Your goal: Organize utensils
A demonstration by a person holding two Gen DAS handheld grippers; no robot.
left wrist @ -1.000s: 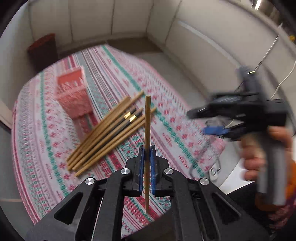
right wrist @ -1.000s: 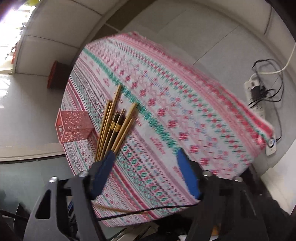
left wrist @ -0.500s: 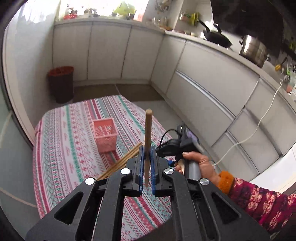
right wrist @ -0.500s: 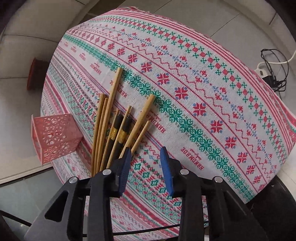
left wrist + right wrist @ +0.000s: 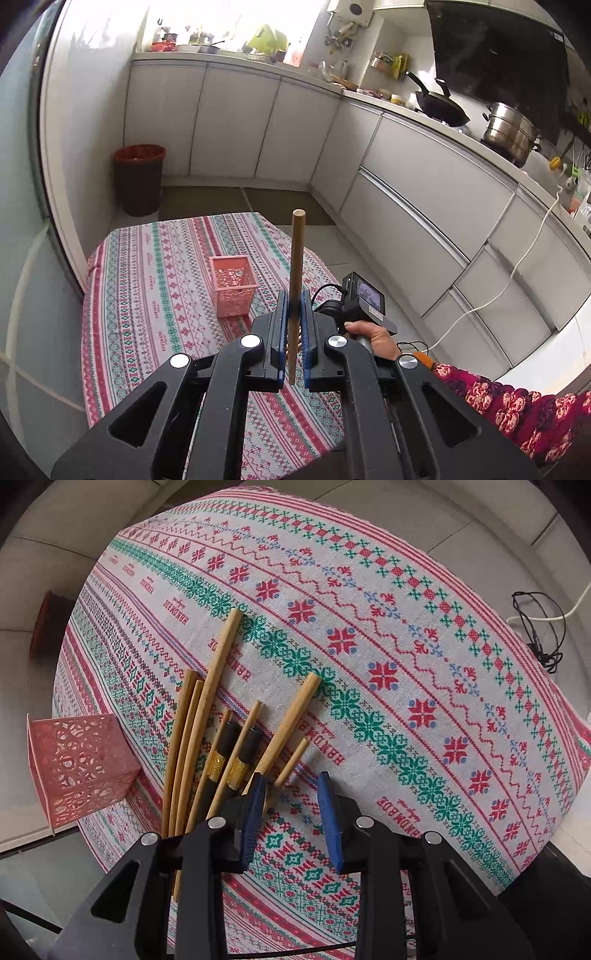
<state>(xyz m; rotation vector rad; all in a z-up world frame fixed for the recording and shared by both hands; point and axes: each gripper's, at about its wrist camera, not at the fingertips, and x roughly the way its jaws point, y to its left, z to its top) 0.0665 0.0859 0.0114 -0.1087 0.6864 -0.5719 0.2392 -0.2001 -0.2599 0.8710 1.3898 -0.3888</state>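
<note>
My left gripper [image 5: 294, 310] is shut on a wooden chopstick [image 5: 296, 266] and holds it upright above the table, nearer than the pink perforated holder [image 5: 232, 286]. My right gripper [image 5: 291, 786] is open, low over the cloth, just right of a pile of several chopsticks [image 5: 221, 746]; two of these are black with gold bands [image 5: 236, 764]. Its left pad [image 5: 255, 801] is beside the outermost thin chopstick [image 5: 291, 760]. The pink holder [image 5: 79, 764] stands left of the pile. The right gripper's handle and hand [image 5: 364, 310] show in the left wrist view.
The table wears a patterned red, green and white cloth [image 5: 406, 664]. A red-rimmed bin [image 5: 138, 179] stands on the floor beyond the table. Kitchen cabinets [image 5: 424, 192] run along the right. A power strip and cables [image 5: 539, 627] lie on the floor past the table edge.
My left gripper has tilted up and drawn back with the chopstick, so the kitchen now shows. My right gripper has come down close to the chopstick pile, jaws narrower than a second ago.
</note>
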